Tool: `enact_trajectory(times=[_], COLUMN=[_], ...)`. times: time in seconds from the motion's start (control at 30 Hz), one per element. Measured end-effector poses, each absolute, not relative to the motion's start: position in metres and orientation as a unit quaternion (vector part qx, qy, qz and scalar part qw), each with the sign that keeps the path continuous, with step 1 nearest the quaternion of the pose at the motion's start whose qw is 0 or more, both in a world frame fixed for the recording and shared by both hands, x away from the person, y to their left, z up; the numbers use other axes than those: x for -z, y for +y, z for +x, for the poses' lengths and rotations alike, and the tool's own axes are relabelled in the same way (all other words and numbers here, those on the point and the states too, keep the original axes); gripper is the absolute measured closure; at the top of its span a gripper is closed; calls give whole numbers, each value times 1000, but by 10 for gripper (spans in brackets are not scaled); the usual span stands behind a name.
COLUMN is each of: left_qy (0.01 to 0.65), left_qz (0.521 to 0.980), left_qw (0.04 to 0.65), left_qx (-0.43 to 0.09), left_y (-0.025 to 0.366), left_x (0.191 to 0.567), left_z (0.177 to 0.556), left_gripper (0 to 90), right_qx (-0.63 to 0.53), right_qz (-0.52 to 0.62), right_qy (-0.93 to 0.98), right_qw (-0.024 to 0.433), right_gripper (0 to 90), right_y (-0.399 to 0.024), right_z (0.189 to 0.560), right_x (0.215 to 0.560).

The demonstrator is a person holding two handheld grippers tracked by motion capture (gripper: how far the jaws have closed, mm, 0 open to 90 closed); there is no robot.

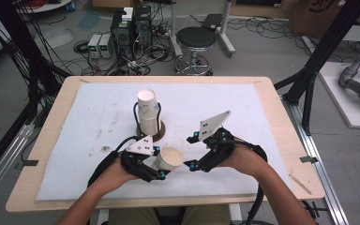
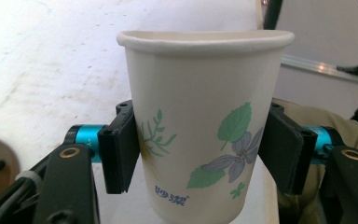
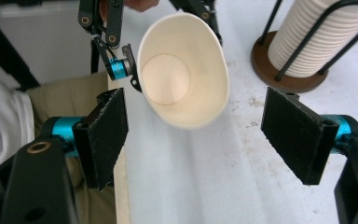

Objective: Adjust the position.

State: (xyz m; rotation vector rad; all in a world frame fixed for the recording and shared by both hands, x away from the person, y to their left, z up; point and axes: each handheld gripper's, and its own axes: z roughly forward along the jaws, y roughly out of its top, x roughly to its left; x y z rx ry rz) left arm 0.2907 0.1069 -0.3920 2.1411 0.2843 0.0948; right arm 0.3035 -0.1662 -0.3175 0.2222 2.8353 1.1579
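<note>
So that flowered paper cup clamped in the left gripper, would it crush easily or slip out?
Probably crushable: the paper cup looks thin-walled and, seen from the right gripper view, empty, so likely very light. The left gripper clamps its tapered sides between flat pads, so it might slide. Laid down, it would likely roll in a curve.
</note>
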Motion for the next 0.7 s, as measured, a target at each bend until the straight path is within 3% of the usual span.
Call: enact_trajectory(times=[0.2, 0.7], left_qy=[138, 187], left_qz=[852, 796], left_qw=[502, 562], left_qx=[-59, -121], left_y=[124, 168], left_x=[398, 408], left_z=[287, 282], left_gripper=[346, 342], right_qx=[-426, -513], right_qz=[102, 196], right_qy=[898, 826], right_qw=[44, 126], right_gripper=[235, 235], right_y=[-185, -247], right_z=[301, 291], right_x=[328, 374])
